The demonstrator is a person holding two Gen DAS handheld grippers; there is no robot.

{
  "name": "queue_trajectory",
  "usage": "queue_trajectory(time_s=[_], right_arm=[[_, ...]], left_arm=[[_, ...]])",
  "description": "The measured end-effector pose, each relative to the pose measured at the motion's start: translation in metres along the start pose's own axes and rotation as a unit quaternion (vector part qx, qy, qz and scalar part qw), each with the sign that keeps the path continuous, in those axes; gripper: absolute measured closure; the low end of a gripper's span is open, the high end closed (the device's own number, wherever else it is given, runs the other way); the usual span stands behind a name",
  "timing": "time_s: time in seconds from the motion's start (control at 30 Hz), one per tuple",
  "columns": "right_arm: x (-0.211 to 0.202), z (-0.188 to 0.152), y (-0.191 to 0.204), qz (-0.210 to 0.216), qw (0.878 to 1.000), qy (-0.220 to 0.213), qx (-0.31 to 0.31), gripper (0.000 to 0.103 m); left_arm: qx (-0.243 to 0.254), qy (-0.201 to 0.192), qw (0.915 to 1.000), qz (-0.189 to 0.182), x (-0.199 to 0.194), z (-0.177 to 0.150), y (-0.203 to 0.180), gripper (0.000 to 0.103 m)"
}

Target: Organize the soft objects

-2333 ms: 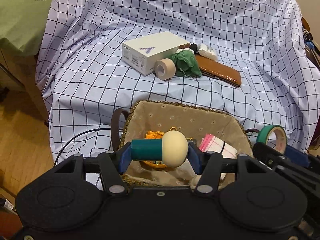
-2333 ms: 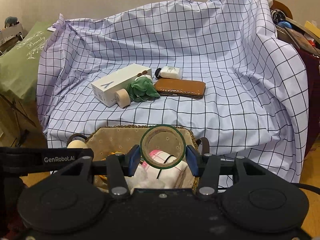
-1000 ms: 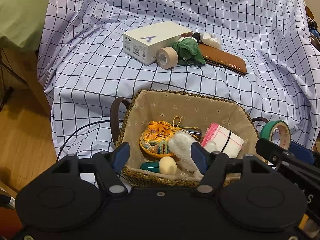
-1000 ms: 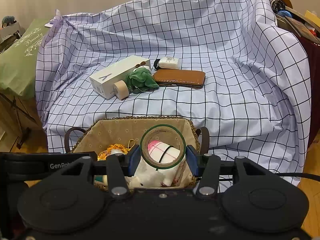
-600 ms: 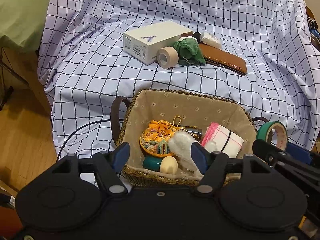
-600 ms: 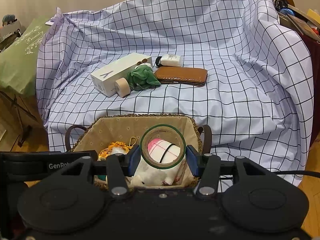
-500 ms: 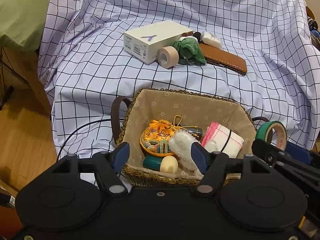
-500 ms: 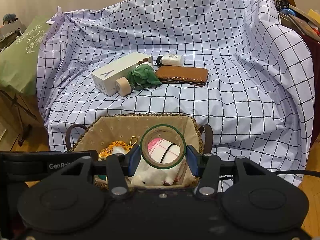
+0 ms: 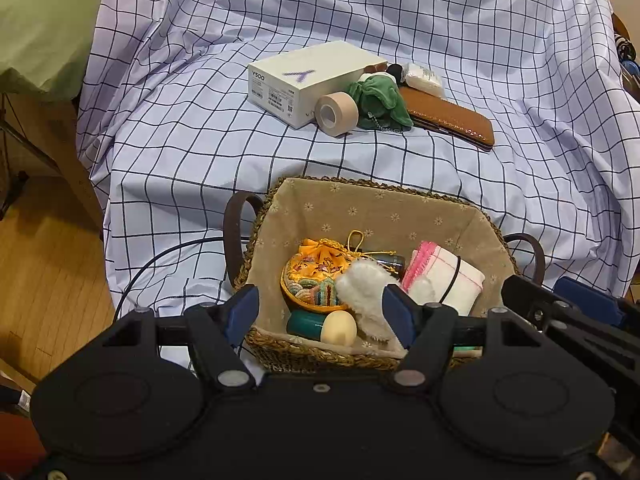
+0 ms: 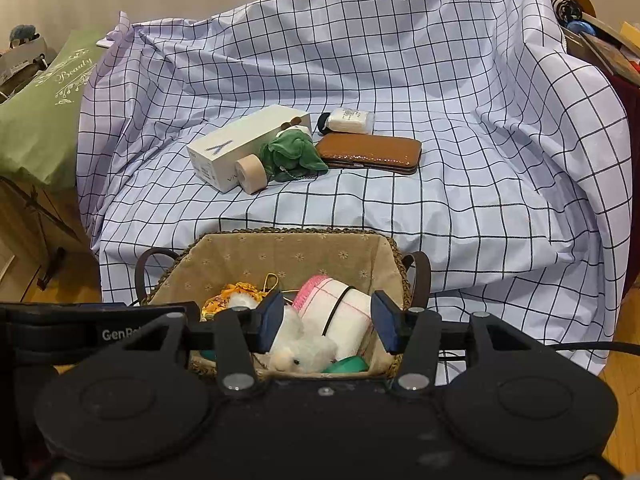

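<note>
**Both grippers empty over the basket; the green plush lies straight ahead**

Left wrist view: my left gripper (image 9: 322,312) is hanging released and holding nothing, over the near rim of the basket (image 9: 320,354). Inside it I am seeing an orange pouch (image 9: 314,276), a white fluffy toy (image 9: 366,294), a folded cloth (image 9: 444,276) and a teal-and-cream piece (image 9: 324,326). The green plush (image 9: 378,100) is lying on the checked sheet (image 9: 180,152) beyond the basket's far rim, well apart, up and slightly to the right of my fingers. It is touching a tan tape roll (image 9: 336,112), with a white box (image 9: 308,78) to its left and a brown wallet (image 9: 448,118) to its right.

Right wrist view: my right gripper (image 10: 326,326) is also spread wide and empty above the basket (image 10: 296,238); a green tape ring (image 10: 348,366) is lying under it against the near wall. From here the plush (image 10: 292,152) is sitting ahead and slightly left, its long axis running left to right. I judge neither gripper clearly nearer; either one needs a forward reach over the basket.
</note>
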State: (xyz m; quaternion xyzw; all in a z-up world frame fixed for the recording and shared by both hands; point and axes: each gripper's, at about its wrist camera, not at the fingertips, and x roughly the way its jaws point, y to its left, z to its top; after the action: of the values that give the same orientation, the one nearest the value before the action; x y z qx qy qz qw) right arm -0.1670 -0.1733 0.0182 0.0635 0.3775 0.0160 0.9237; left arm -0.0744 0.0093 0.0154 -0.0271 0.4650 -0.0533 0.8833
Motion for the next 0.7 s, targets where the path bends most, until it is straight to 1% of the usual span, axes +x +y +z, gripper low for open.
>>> queue_trajectory(time_s=[0.7], right_arm=[[0.0, -0.0019, 0.001, 0.0, 1.0, 0.002, -0.002, 0.054]], left_arm=[[0.004, 0.0, 1.0, 0.0, -0.0009, -0.0018, -0.001, 0.039]])
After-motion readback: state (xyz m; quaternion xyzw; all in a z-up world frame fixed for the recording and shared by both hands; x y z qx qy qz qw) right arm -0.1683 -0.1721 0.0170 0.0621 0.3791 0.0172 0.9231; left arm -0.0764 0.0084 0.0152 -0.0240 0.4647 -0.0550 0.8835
